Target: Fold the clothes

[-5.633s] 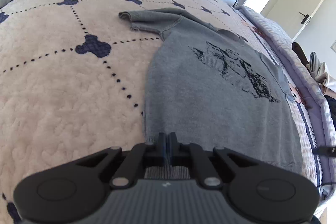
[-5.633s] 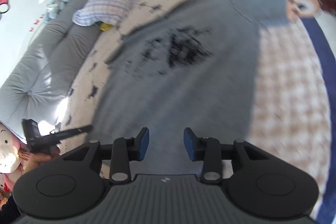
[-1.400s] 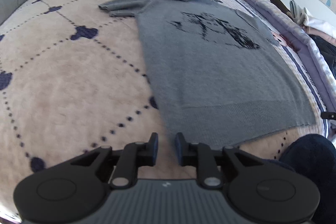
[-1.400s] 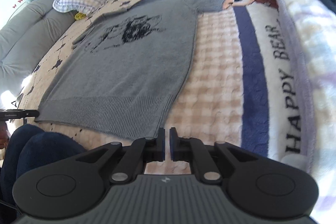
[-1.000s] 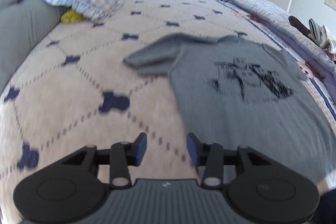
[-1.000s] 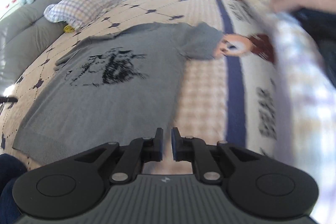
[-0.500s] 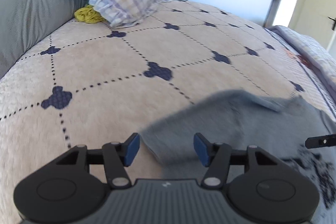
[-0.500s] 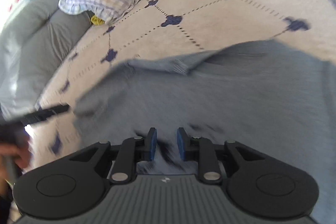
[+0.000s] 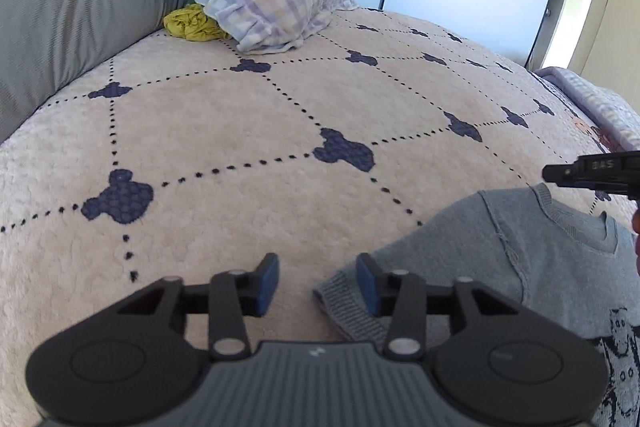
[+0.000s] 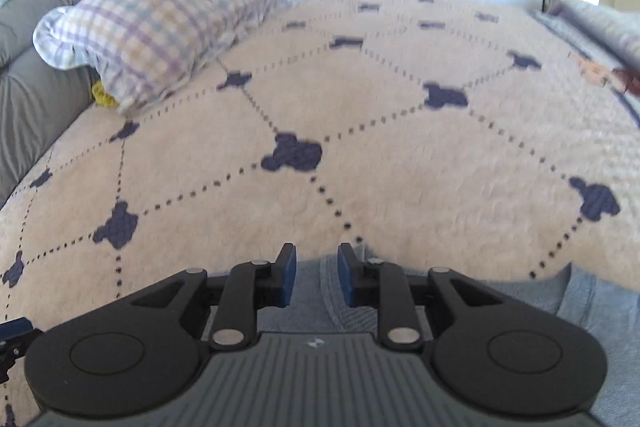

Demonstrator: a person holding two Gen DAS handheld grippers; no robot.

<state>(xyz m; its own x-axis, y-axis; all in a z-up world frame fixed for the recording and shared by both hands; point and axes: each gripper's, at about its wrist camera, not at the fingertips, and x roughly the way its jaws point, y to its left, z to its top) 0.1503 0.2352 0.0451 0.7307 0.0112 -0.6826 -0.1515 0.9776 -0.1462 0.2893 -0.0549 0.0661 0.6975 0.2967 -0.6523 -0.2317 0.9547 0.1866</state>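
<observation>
Black ribbed gripper bodies, silver screws, blue-padded fingers (image 9: 267,283) on both.

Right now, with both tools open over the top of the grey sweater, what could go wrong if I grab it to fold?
1. The left tool straddles only the sleeve cuff edge, so it may close on the blanket pile or miss the knit.
2. The right tool sits at the collar; pinching one layer could stretch the grey sweater.
3. The right view is blurred, so aim is uncertain.
</observation>
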